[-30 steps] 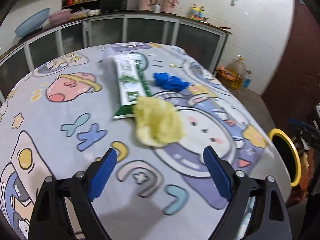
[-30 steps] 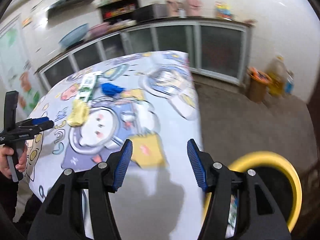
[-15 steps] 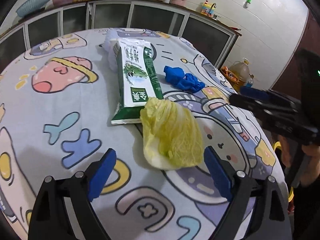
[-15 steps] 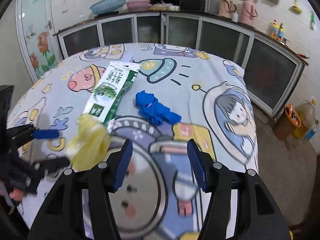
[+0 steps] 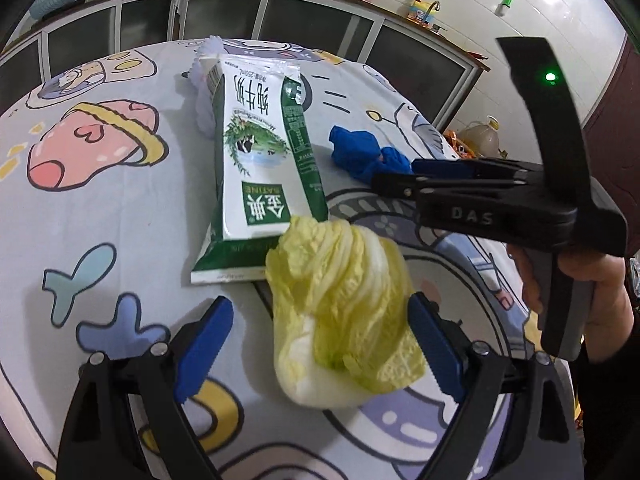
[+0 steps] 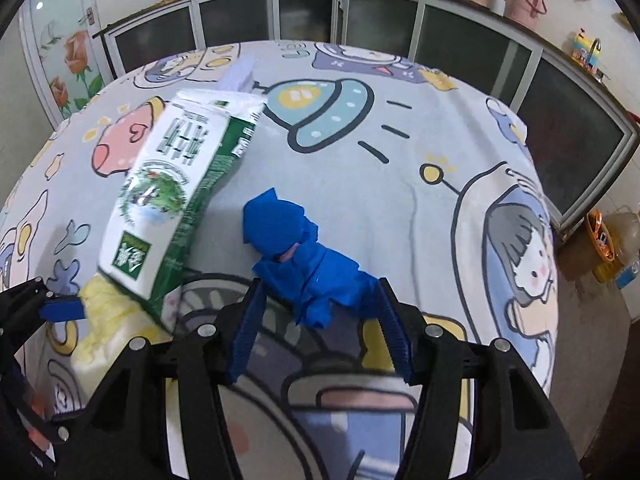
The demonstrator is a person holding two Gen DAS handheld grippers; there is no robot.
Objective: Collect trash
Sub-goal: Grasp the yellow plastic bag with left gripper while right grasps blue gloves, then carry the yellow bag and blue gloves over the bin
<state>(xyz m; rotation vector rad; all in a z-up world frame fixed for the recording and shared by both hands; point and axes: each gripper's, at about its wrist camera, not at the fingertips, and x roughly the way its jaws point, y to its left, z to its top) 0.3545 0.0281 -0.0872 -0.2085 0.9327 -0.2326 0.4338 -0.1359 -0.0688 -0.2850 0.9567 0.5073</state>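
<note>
A yellow cabbage leaf (image 5: 344,312) lies on the cartoon tablecloth between the open fingers of my left gripper (image 5: 320,344). A green and white milk carton (image 5: 260,168) lies flat just beyond it, also in the right wrist view (image 6: 172,200). A crumpled blue glove (image 6: 300,256) lies to the carton's right, its near end between the open fingers of my right gripper (image 6: 320,328). The right gripper shows from the side in the left wrist view (image 5: 500,192), reaching at the glove (image 5: 360,152). The leaf's edge shows in the right wrist view (image 6: 104,308).
A white crumpled tissue (image 5: 204,76) lies behind the carton's far end. The round table's edge (image 6: 548,320) drops off at the right. Glass-fronted cabinets (image 6: 440,32) line the wall, and an oil bottle (image 5: 480,136) stands on the floor.
Both grippers have moved forward and down onto the table. The left now straddles the cabbage leaf. The right has reached the blue glove.
</note>
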